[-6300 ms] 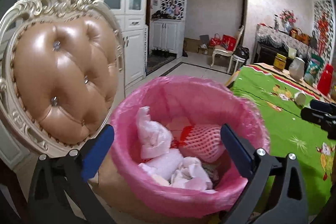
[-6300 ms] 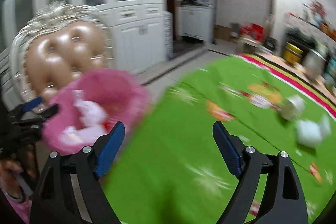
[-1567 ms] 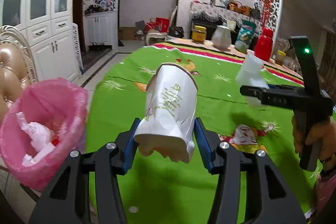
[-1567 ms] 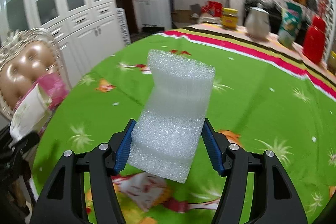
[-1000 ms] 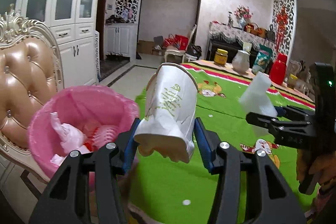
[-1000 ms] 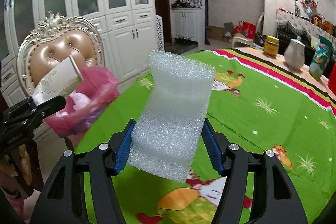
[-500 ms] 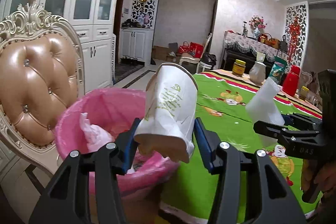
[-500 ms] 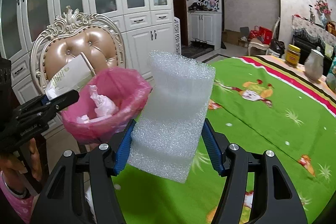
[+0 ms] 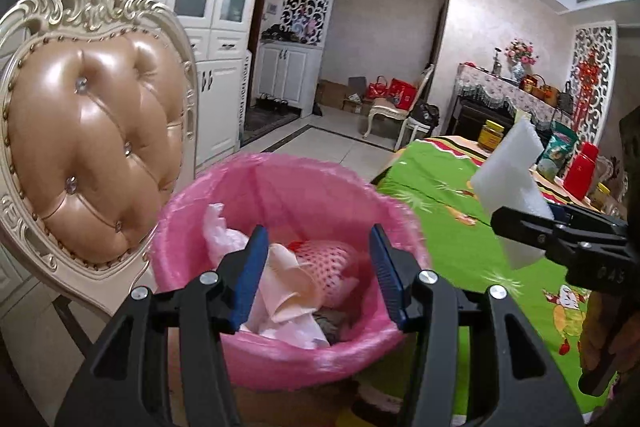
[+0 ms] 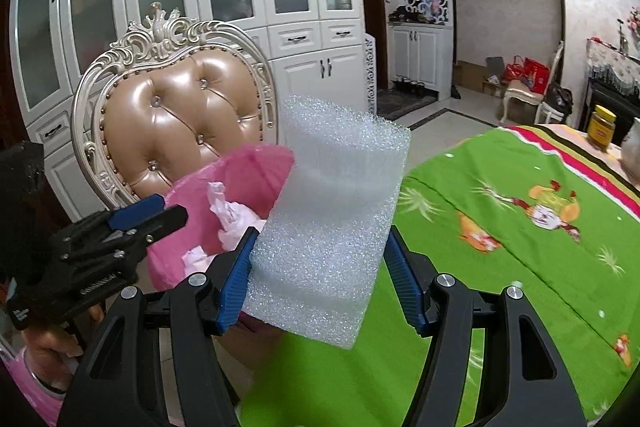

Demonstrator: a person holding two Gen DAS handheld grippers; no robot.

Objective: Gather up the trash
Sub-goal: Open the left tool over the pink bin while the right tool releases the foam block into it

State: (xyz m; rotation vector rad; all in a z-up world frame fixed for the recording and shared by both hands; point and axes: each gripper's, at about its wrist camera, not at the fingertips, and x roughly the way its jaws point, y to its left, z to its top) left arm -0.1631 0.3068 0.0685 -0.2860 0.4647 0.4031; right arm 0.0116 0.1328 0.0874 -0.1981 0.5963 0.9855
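Left gripper: we see jaws spread, nothing between them, pink-lined trash bin directly below and ahead. Only the left wrist view shows the bin contents: crumpled paper and red foam fruit net. Right gripper: jaws pinching a white foam block; bin sits behind-left of it, by the tufted chair.

Foam: white, rough, bubbly. Bin liner: thin pink plastic film. Chair back: glossy tufted leather. Tablecloth: matt green cloth.
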